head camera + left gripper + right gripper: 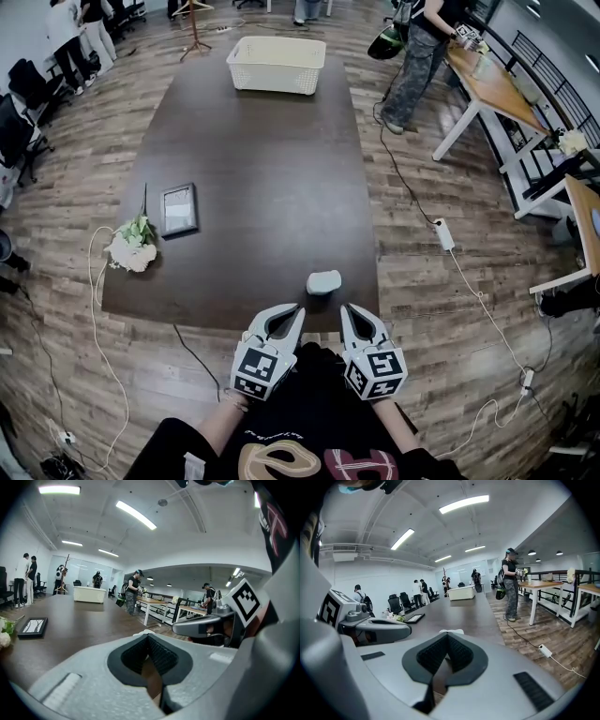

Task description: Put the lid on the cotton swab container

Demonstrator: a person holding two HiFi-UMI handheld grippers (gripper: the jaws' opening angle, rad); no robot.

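Head view first: both grippers sit low at the near edge of the dark bench point(262, 141), side by side. The left gripper point(292, 313) has its fingers pressed together with nothing in them, and it's the same for the right gripper point(351, 313). The cotton swab container point(323, 281) is a small pale rounded thing on the bench just past the fingertips, roughly between the two pairs and not touching either. Can't tell from here whether its lid is on. Further out and left of the left fingers there's a picture frame point(178, 208) lying flat, with a bunch of flowers point(133, 246) beside it at the bench edge. A white basket point(277, 64) sits far ahead of the fingers at the other end.

Left gripper view: the fingers point(161, 656) are together, pads meeting, nothing caught between them. A white sliver of the container point(144, 632) peeks just over the fingertips. The right gripper point(206, 626) is just beside on the right, and the frame point(33, 626) is off to the left.

Right gripper view: fingers point(459, 653) are closed on each other and empty. The container point(451, 631) shows just beyond the tips, and the left gripper point(377, 629) is on the left. A person point(511, 585) stands well off to the right on the wooden floor.
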